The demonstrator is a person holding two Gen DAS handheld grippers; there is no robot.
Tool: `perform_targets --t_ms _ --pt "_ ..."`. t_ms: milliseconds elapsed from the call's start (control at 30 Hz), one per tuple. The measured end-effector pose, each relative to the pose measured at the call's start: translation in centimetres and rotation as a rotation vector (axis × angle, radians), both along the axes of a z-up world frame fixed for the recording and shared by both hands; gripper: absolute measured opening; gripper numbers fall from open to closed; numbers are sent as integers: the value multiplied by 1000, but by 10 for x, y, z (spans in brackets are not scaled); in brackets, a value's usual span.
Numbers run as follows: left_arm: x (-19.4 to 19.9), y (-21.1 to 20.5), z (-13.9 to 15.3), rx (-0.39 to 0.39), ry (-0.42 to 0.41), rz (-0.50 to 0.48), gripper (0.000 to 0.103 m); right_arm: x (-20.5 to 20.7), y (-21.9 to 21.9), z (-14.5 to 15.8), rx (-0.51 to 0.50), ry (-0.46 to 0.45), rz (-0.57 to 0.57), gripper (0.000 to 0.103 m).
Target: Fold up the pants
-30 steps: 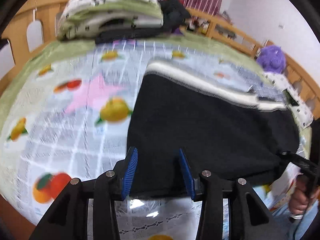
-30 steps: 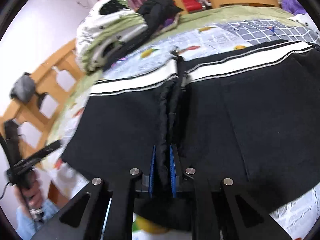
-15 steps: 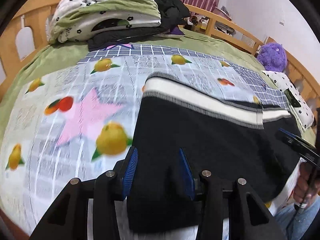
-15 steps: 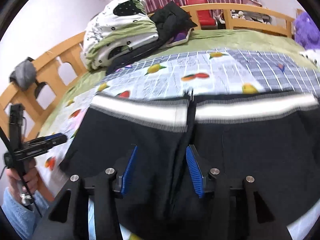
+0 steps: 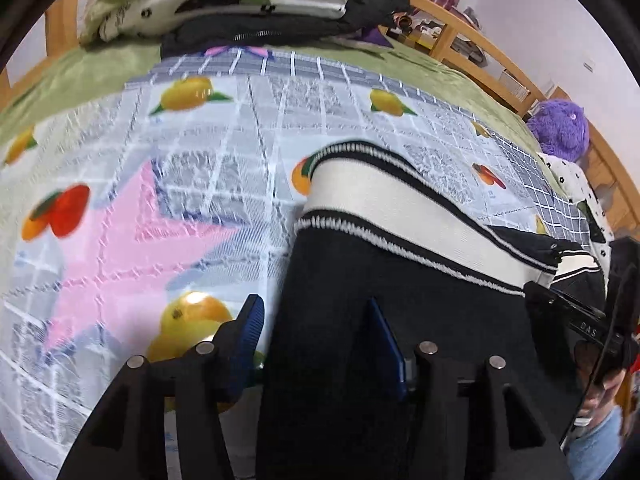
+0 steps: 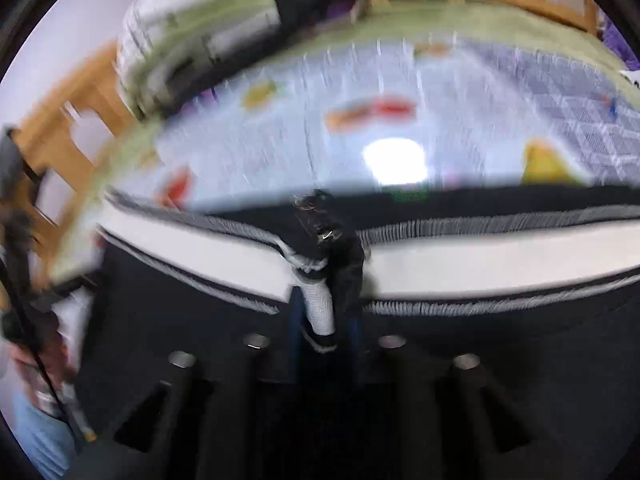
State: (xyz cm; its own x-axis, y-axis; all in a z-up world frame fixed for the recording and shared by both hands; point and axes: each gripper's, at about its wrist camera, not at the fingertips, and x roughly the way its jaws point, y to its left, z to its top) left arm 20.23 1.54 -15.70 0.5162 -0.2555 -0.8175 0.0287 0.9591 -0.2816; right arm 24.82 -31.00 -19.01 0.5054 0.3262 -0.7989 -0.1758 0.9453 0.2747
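Observation:
Black pants [image 5: 400,288] with a white, black-trimmed waistband [image 5: 400,216] lie flat on the fruit-print sheet [image 5: 160,200]. My left gripper [image 5: 318,336] straddles the pants' left edge. Its jaws are opening: one blue pad [image 5: 252,332] is over the sheet, the other over black cloth, and neither presses. In the blurred right wrist view, my right gripper [image 6: 324,324] is at the middle of the waistband [image 6: 480,256]. Its jaws are closing on a bunched fold of waistband [image 6: 318,304] that fills the gap between the pads.
Folded bedding [image 5: 216,0] and dark clothes are piled at the head of the bed. A purple plush toy [image 5: 560,132] sits at the right by the wooden rail [image 5: 480,40]. A person's hand [image 5: 600,392] holds the other gripper at the right edge.
Both grippers moved up the pants toward the waistband. The right one let go of the middle fold, opened, then closed around the waistband. The left jaws widened.

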Motion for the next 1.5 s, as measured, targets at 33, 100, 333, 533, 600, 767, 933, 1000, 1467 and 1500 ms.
perform_targets --t_ms 33,100,333,533,600,767,933,1000,1467,1500 --pt "0 0 -1 -4 1 0 52 -2 0 3 -5 -15 1 29" --pt "-5 0 2 -5 7 -4 52 -9 -5 15 -41 -23 -4 32" --pt "-19 -5 5 41 40 -57 52 -107 -79 55 -35 -124 -217 53" --pt "-29 -2 0 31 53 -81 52 -187 -154 33 -45 -31 -495 54" --pt "-29 -2 -1 27 47 -77 52 -198 -167 20 5 -7 -530 54" --pt "-29 1 1 11 52 -60 52 -196 -165 15 -6 -31 -547 54" --pt "-28 6 2 53 49 -47 52 -209 -178 19 6 -49 -565 52" --pt "-28 3 1 68 48 -68 52 -215 -187 17 9 -37 -601 52" --pt "2 0 6 -114 35 -59 10 -139 -202 3 206 -44 -636 16" --pt "4 -2 14 -118 23 -58 10 -138 -200 7 199 -48 -639 15"
